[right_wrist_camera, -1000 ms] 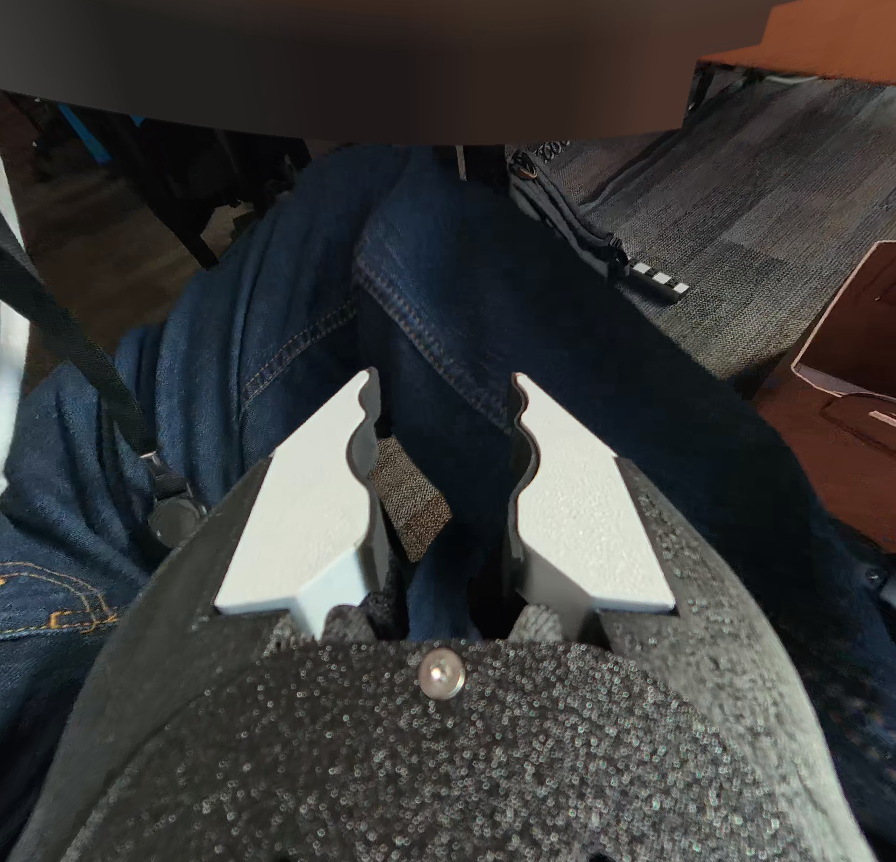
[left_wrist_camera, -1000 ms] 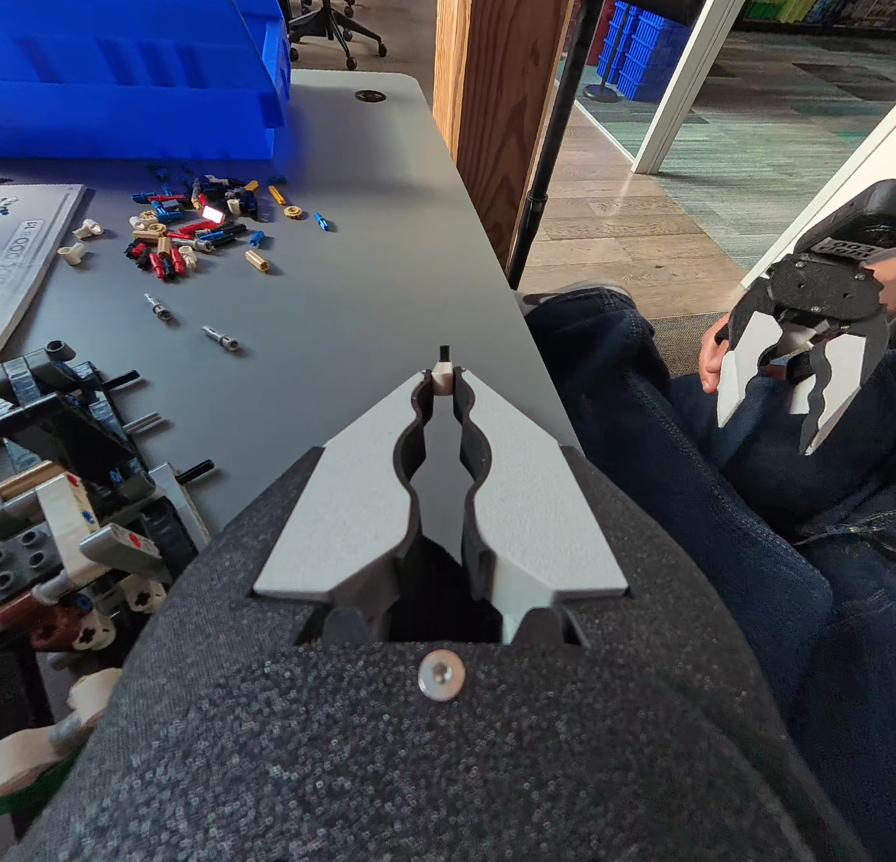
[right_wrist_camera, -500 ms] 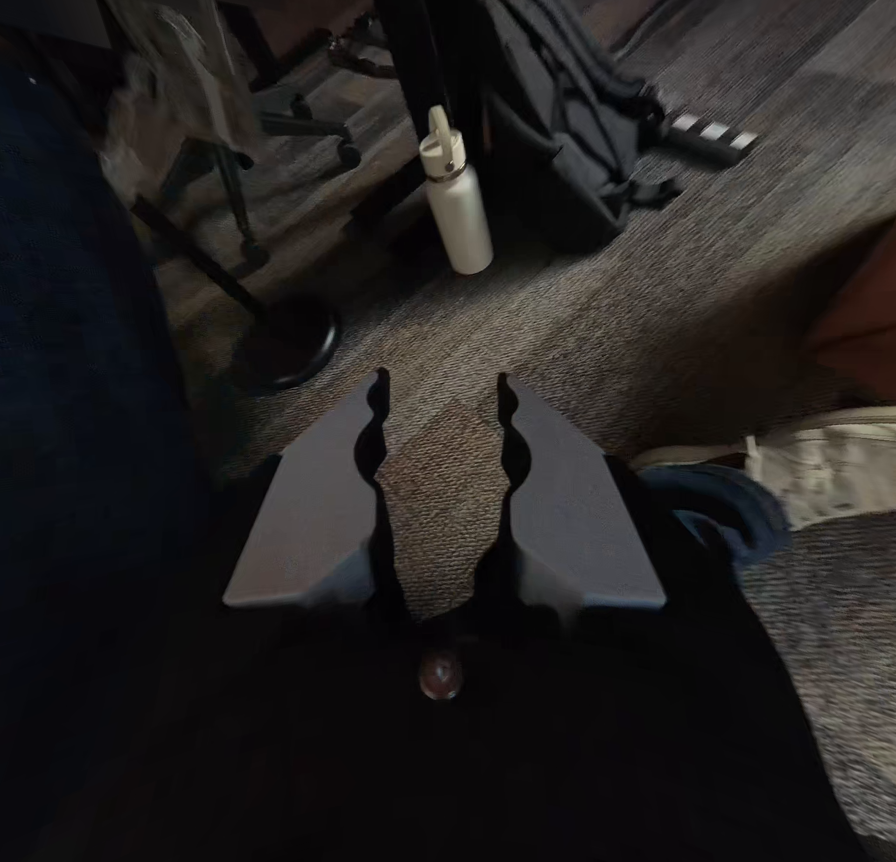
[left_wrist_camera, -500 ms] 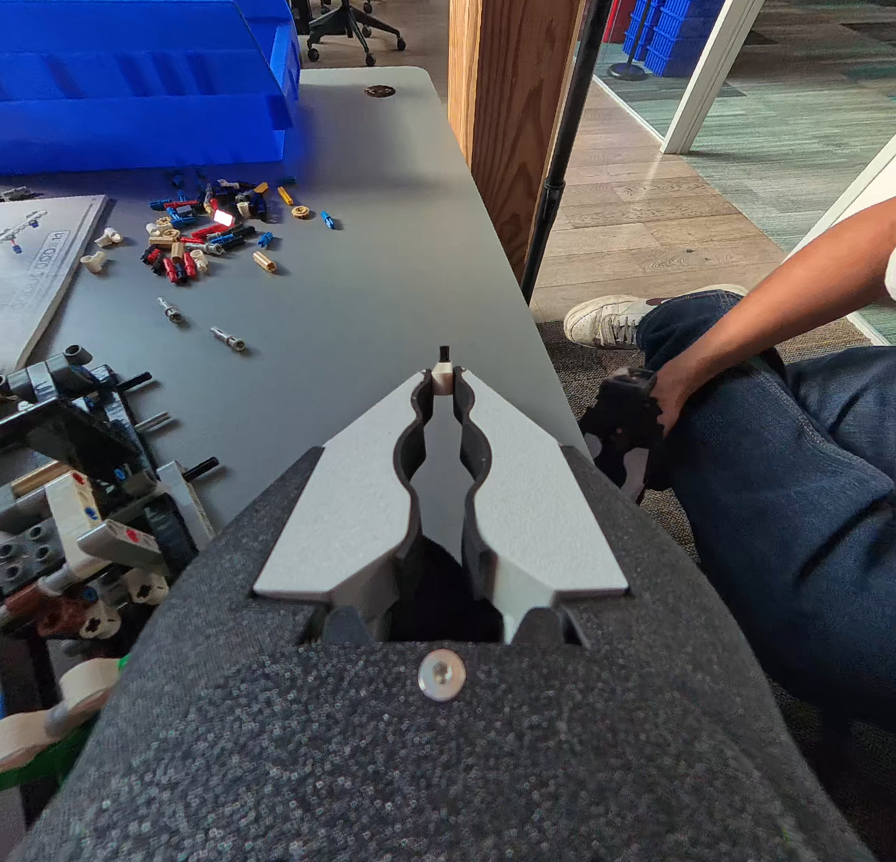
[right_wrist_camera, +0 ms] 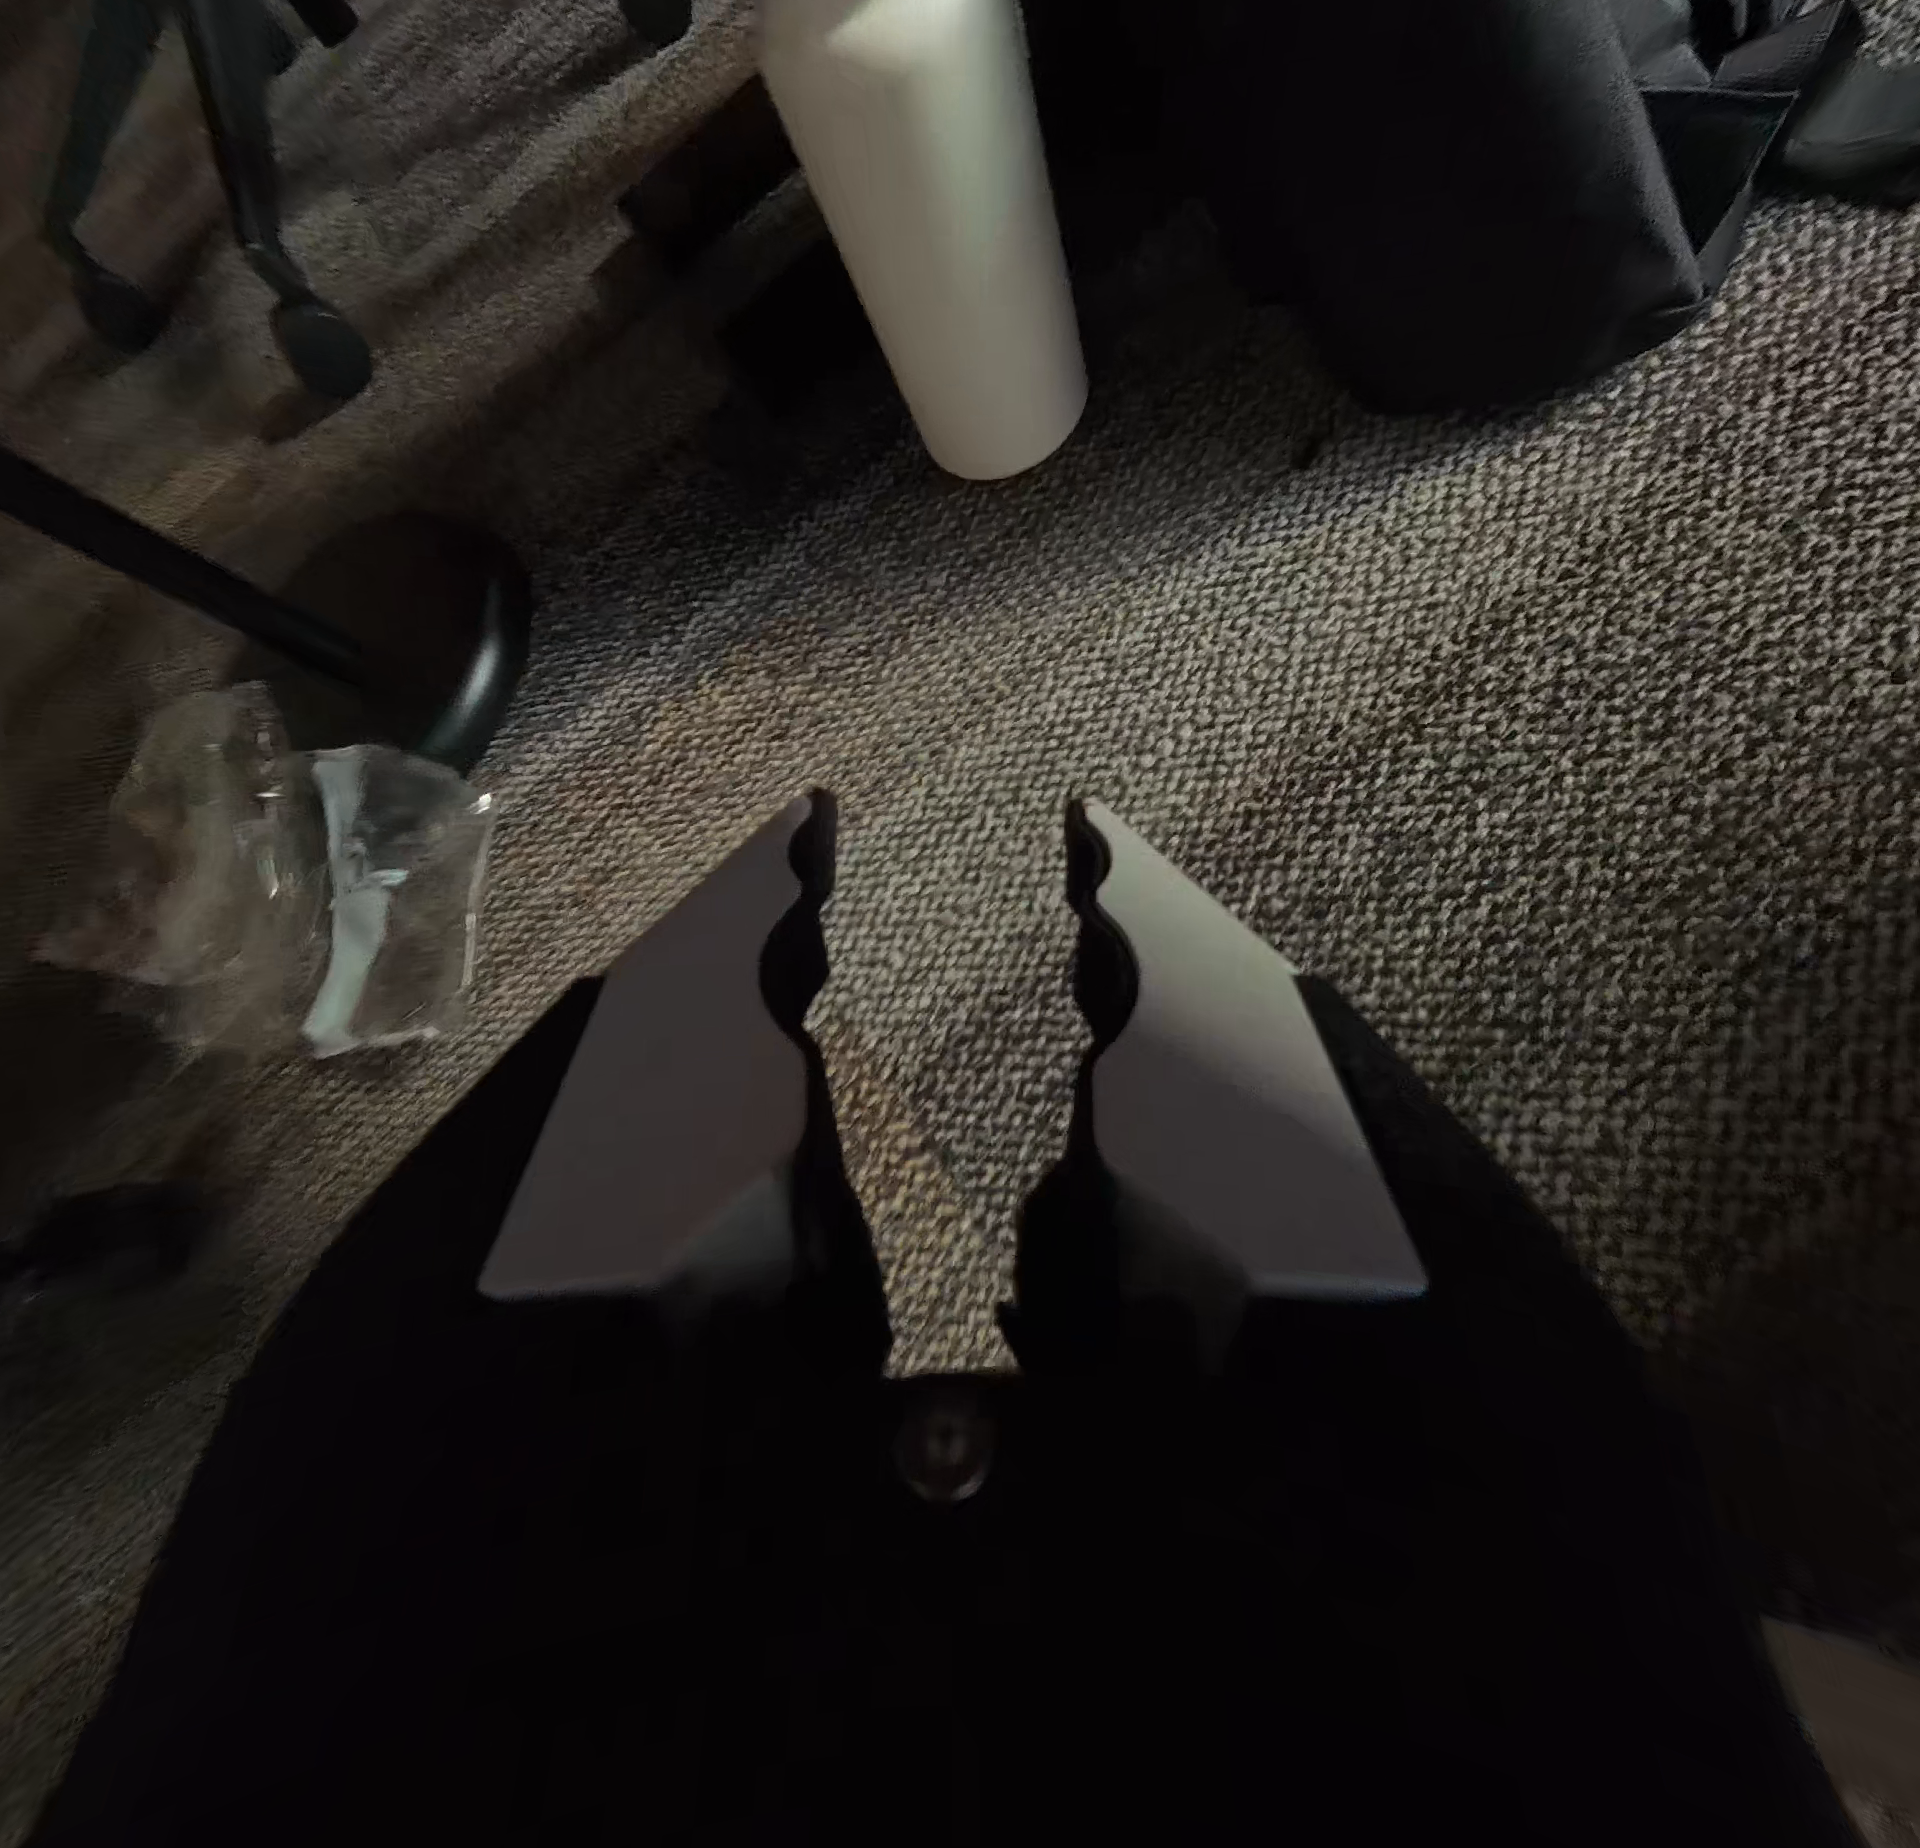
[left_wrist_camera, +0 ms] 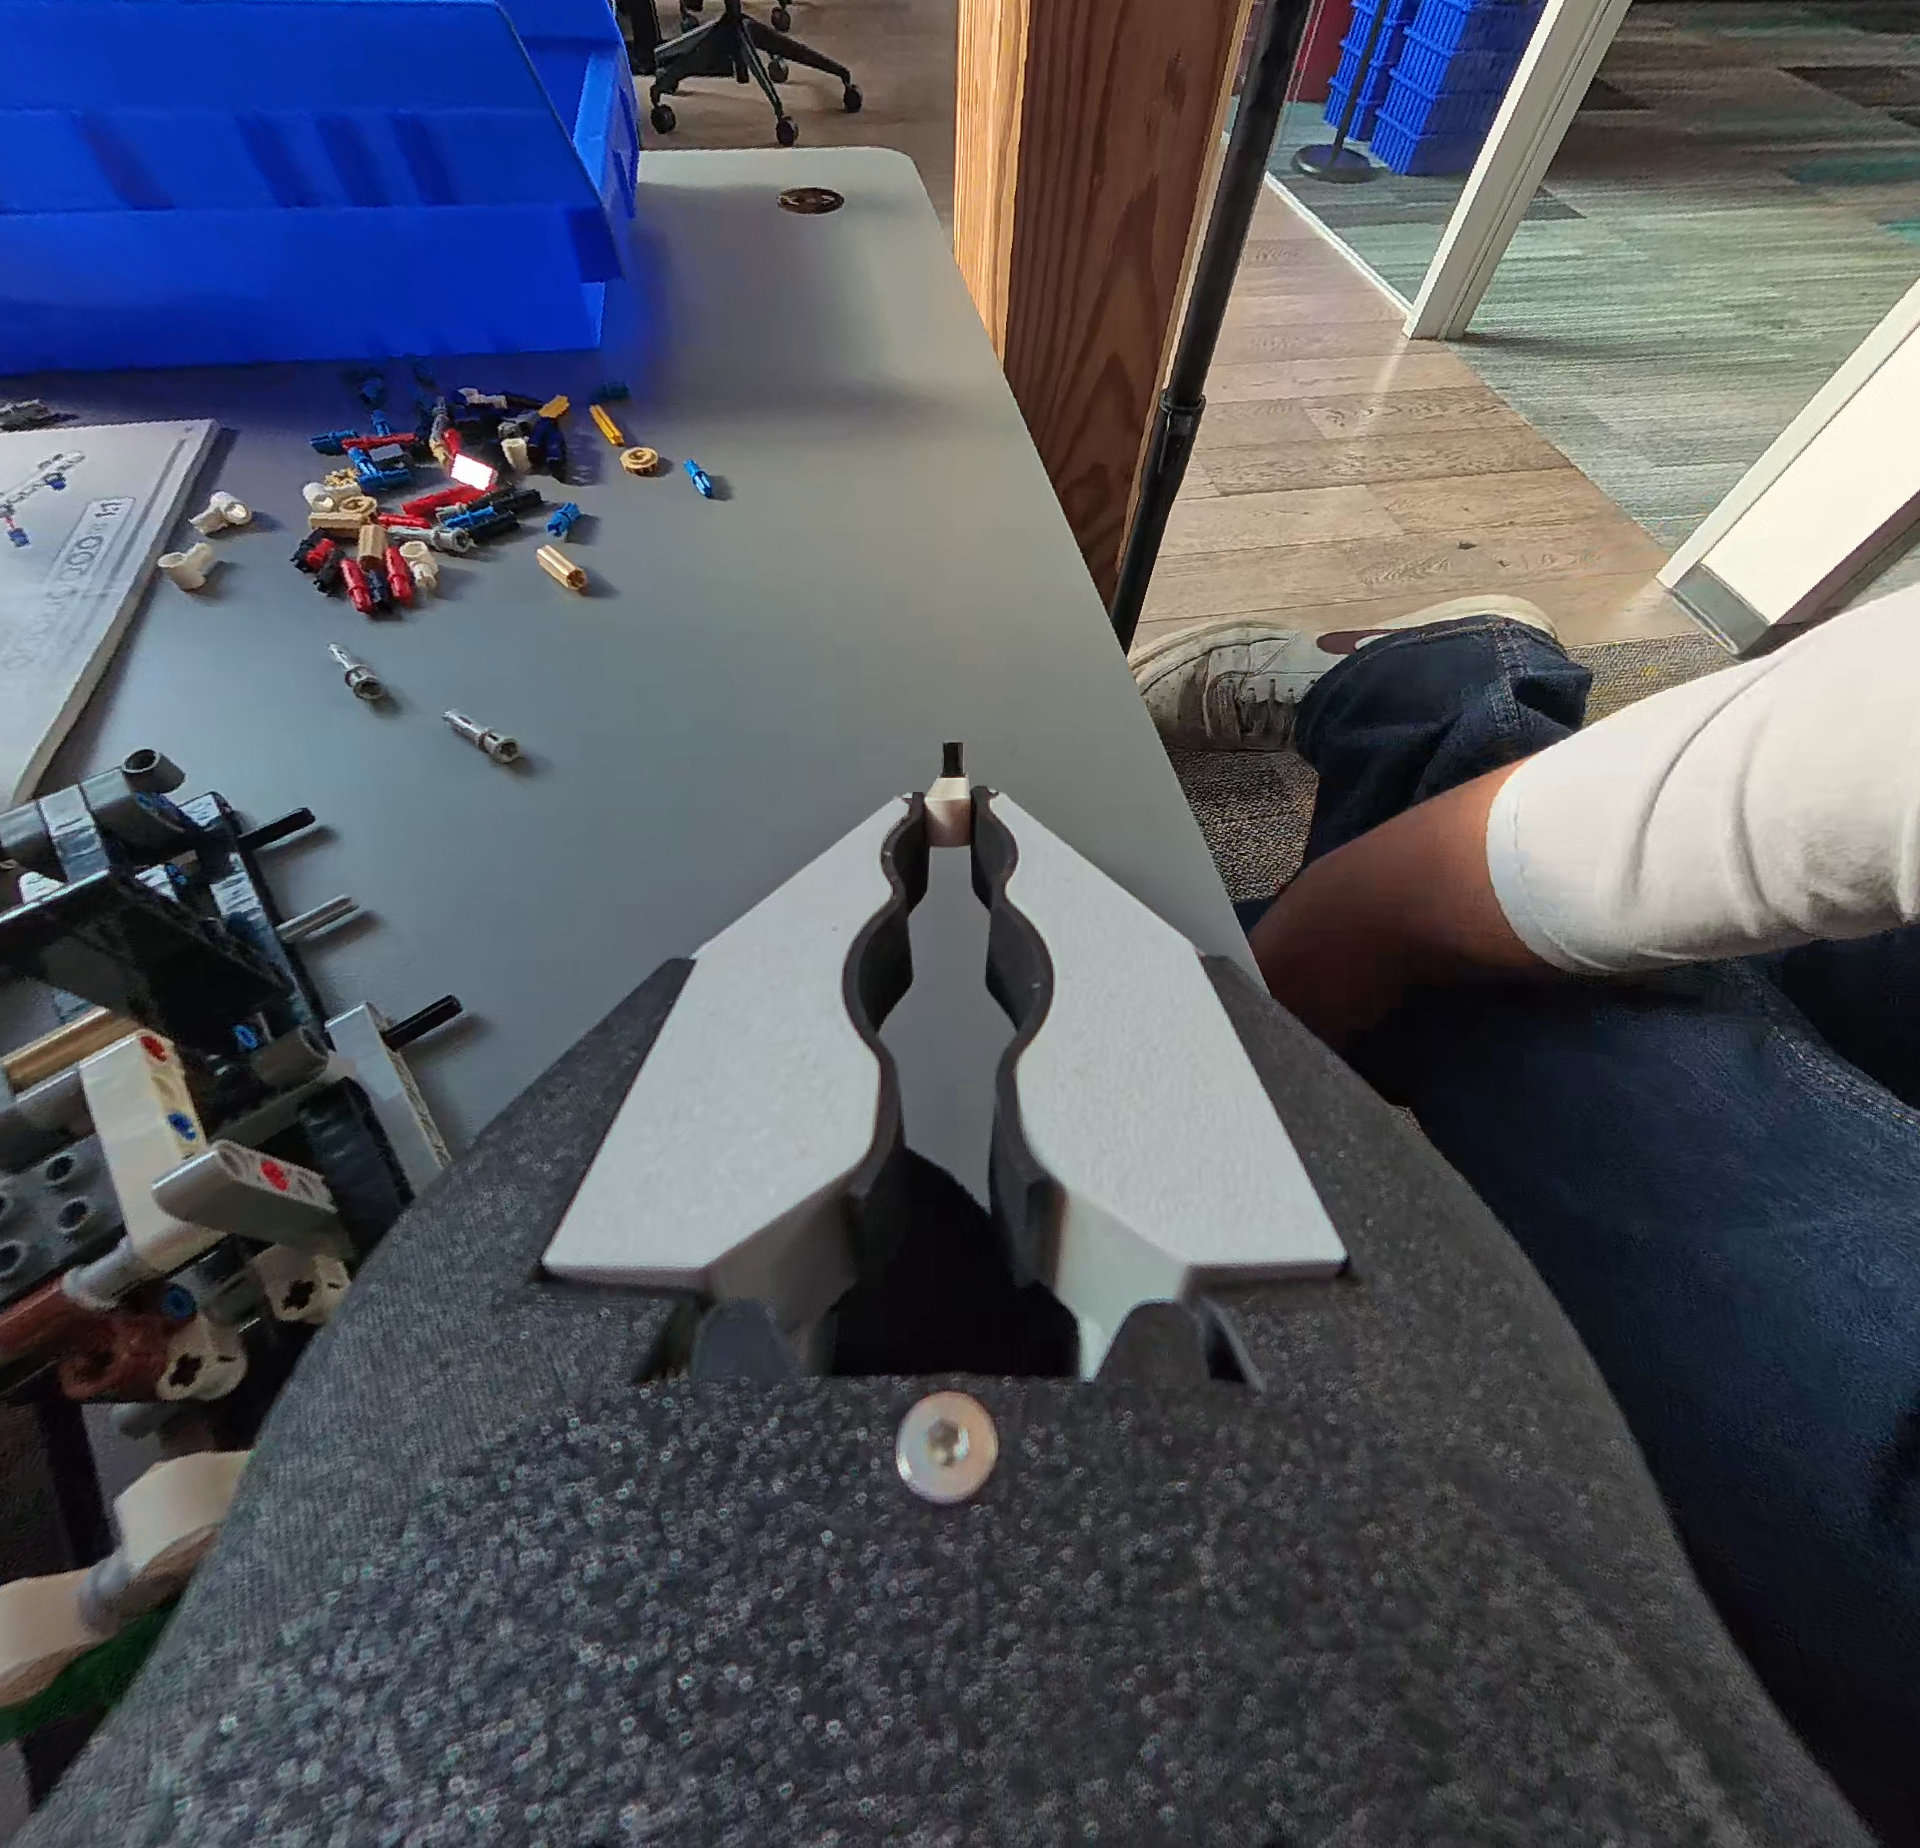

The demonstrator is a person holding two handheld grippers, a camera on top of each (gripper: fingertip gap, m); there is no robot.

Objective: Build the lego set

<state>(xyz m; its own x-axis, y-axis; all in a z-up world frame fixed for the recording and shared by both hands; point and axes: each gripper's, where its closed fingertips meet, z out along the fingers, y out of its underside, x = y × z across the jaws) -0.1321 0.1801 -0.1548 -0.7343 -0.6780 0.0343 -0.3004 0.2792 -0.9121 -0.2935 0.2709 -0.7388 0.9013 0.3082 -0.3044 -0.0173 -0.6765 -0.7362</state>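
Observation:
My left gripper [left_wrist_camera: 948, 811] is shut on a small tan piece with a black pin [left_wrist_camera: 949, 799] and holds it above the grey table [left_wrist_camera: 810, 593] near its right edge. The part-built grey and black lego model [left_wrist_camera: 156, 1102] stands at the left edge of the left wrist view. A heap of loose small pieces [left_wrist_camera: 436, 499] lies farther back on the table. My right gripper [right_wrist_camera: 948, 822] is open and empty. It hangs low over grey carpet [right_wrist_camera: 1351, 759] under the table, away from the lego.
Blue bins [left_wrist_camera: 301, 136] stand at the table's back. An instruction booklet [left_wrist_camera: 73, 551] lies at the left. Two grey pins [left_wrist_camera: 478, 733] lie mid-table. A person's arm in a white sleeve [left_wrist_camera: 1662, 811] reaches down at the right. On the floor stand a white bottle [right_wrist_camera: 925, 188], a dark bag [right_wrist_camera: 1455, 136] and a crumpled clear plastic bag [right_wrist_camera: 281, 863]. Spacing between my two grippers at the tips: around 60 cm.
My right gripper has dropped from the person's lap down to the carpet and come closer to the white bottle. The left gripper holds its piece steady, shifted slightly.

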